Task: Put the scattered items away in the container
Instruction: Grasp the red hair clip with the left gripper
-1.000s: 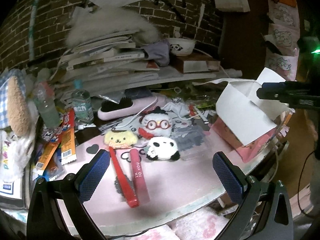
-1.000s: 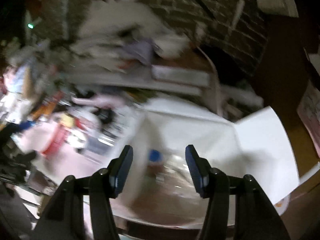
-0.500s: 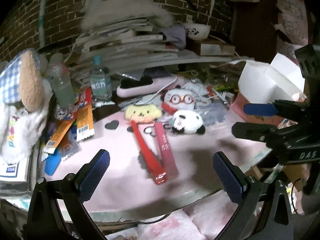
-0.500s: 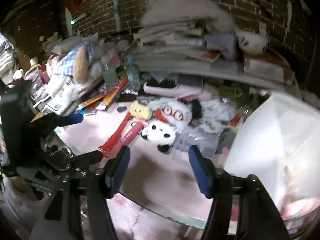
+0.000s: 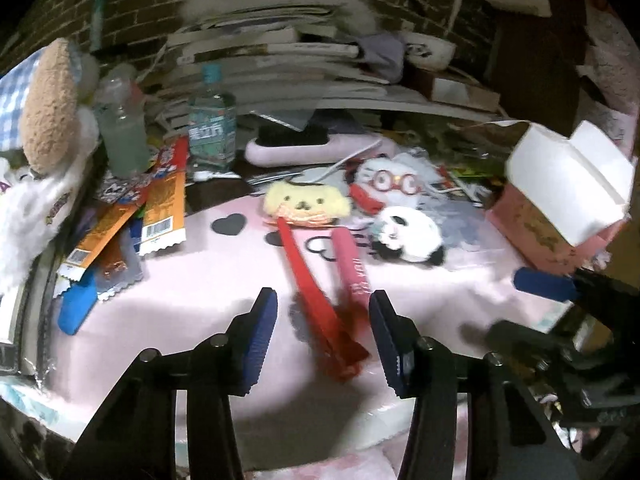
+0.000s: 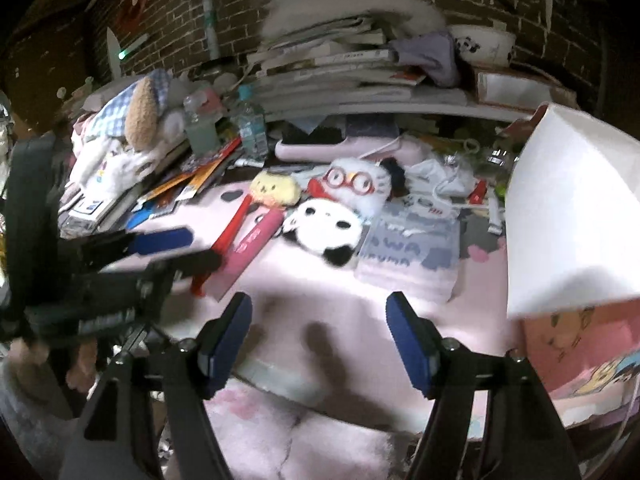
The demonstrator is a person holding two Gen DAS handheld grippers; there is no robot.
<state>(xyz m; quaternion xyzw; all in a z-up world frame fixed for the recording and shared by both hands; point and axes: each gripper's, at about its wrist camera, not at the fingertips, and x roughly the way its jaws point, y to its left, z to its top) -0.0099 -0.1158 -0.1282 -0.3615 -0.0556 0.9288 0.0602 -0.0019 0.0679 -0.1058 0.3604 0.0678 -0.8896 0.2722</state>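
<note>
Left gripper point(image 5: 322, 322) closing over the red clip point(image 5: 316, 300)

Its jaws were narrowing astride the clip's near end on the pink tabletop point(image 5: 192, 288), not yet pinching; the right gripper point(image 6: 320, 336) hung empty, jaws spread, ahead of the open box point(image 6: 568, 216), likely waiting its turn.

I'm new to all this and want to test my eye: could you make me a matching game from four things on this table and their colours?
Things:
1. panda plush
2. dog plush
3. long clip
4. brush

Colours:
A. red
B. pale pink with black bristles
C. black and white
D. yellow

Pairs: 1-C, 2-D, 3-A, 4-B
</note>
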